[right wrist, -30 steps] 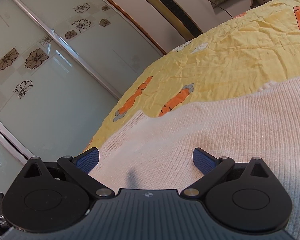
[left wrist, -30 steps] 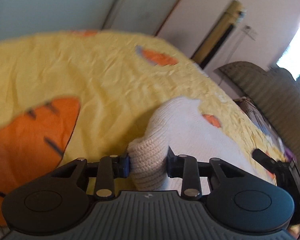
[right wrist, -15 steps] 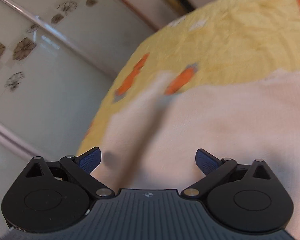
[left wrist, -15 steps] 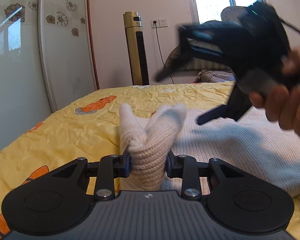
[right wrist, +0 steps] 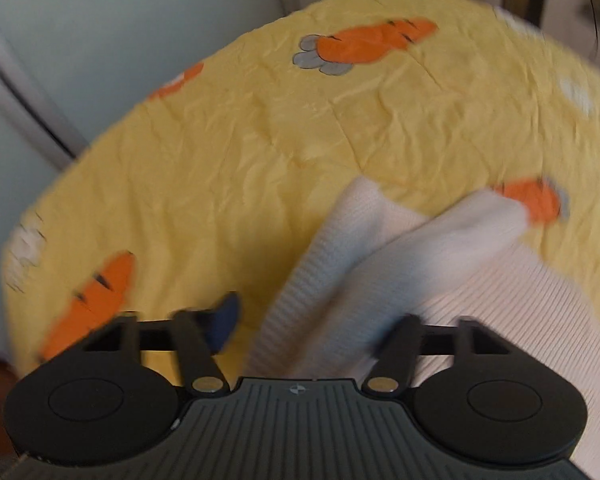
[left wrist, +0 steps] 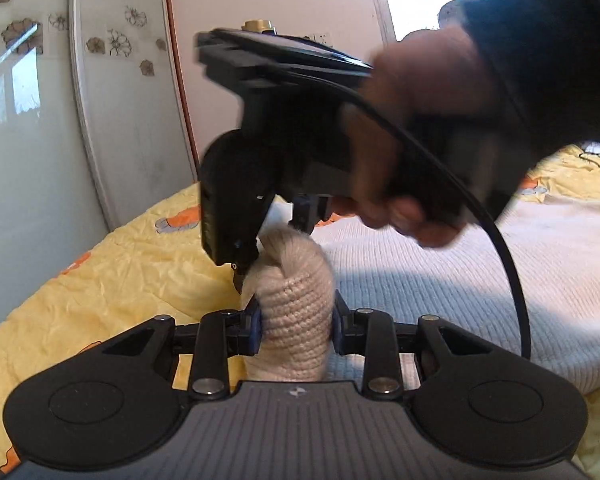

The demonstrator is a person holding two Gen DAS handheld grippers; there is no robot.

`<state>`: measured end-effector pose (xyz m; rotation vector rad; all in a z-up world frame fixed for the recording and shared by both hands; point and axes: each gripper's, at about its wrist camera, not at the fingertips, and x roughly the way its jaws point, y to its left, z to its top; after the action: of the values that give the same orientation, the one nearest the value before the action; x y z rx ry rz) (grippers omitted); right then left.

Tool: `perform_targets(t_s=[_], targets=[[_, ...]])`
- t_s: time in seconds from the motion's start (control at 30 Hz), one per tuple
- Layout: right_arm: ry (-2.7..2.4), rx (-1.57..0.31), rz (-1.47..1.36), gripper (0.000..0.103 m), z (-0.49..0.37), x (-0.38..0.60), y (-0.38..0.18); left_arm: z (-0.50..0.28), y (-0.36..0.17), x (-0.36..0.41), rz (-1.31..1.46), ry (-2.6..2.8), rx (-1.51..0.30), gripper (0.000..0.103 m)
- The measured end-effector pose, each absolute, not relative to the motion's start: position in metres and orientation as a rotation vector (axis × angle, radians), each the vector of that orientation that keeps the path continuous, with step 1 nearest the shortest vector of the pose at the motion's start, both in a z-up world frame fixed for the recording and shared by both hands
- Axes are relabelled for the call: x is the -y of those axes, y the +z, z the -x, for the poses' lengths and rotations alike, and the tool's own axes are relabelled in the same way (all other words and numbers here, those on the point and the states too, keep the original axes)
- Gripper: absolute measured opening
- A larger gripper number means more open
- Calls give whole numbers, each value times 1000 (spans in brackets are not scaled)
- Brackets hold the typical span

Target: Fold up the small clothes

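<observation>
Carrot-print yellow bedspread [right wrist: 228, 168], cream knit garment [left wrist: 480, 280], floral glass doors [left wrist: 60, 112]

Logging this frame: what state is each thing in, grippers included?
left gripper: shut on the sleeve.
right gripper: jaws just closing around the sleeve, one pad not yet touching.
sleeve: bunched, lifted upright.
sweater: body lying flat on the bedspread.
bedspread: spread, wrinkled.
</observation>
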<state>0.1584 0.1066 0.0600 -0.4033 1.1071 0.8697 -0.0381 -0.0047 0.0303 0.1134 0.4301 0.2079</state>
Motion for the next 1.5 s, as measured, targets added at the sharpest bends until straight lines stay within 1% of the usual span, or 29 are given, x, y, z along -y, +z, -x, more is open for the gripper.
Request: perform_targets(t_s=[0.07,0.17,0.3,0.5,0.63,0.7,0.77,0.87,0.9,0.93,0.97,1.0,1.07,1.2,1.27,1.33,1.37,1.4,1.47,1.5], targets=[[898,-1071,422,37,-157,-101,58,40,36,4,-94,189,-438,31],[921,-1078,337,33,-166,-78,66,44,50,14,-94,148,-433,31],[953,-1049,235,31,-174,-27,87,49,68,43,-124,48,-378,31],[927,-961,108,31,-171,92,133,52,90,117,-151,-184,-327,31],[840,-933,93,30,-161,181,150,50,78,174,-180,-332,-351,31],[776,-960,52,29,-160,225,139,49,67,199,-210,-398,-392,31],[715,-1003,12,29,-157,263,117,46,52,218,-263,-432,-445,31],[656,-1052,-84,29,-151,300,76,51,36,232,-353,-428,-440,31],[661,-1047,-154,30,-149,311,69,54,33,239,-364,-428,-438,31],[663,-1044,-223,33,-148,320,63,53,35,237,-364,-430,-443,31],[655,-1048,-272,44,-150,326,60,53,35,236,-363,-430,-446,31],[647,-1053,-314,48,-152,332,59,55,35,236,-367,-429,-445,31],[644,-1038,-353,50,-156,343,62,57,32,239,-386,-424,-440,31],[534,-915,-413,51,-167,372,89,57,29,252,-438,-404,-420,32],[564,-879,-481,51,-172,377,95,58,28,254,-458,-403,-412,32],[646,-928,-519,59,-177,366,90,55,30,254,-468,-407,-408,32],[665,-965,-492,68,-179,356,86,56,30,255,-475,-407,-406,32],[665,-1016,-437,69,-183,345,80,57,30,255,-486,-407,-399,32],[630,-1099,-367,67,-189,327,64,58,29,255,-494,-407,-396,32],[627,-1102,-364,51,-188,322,58,58,30,255,-489,-409,-397,32]])
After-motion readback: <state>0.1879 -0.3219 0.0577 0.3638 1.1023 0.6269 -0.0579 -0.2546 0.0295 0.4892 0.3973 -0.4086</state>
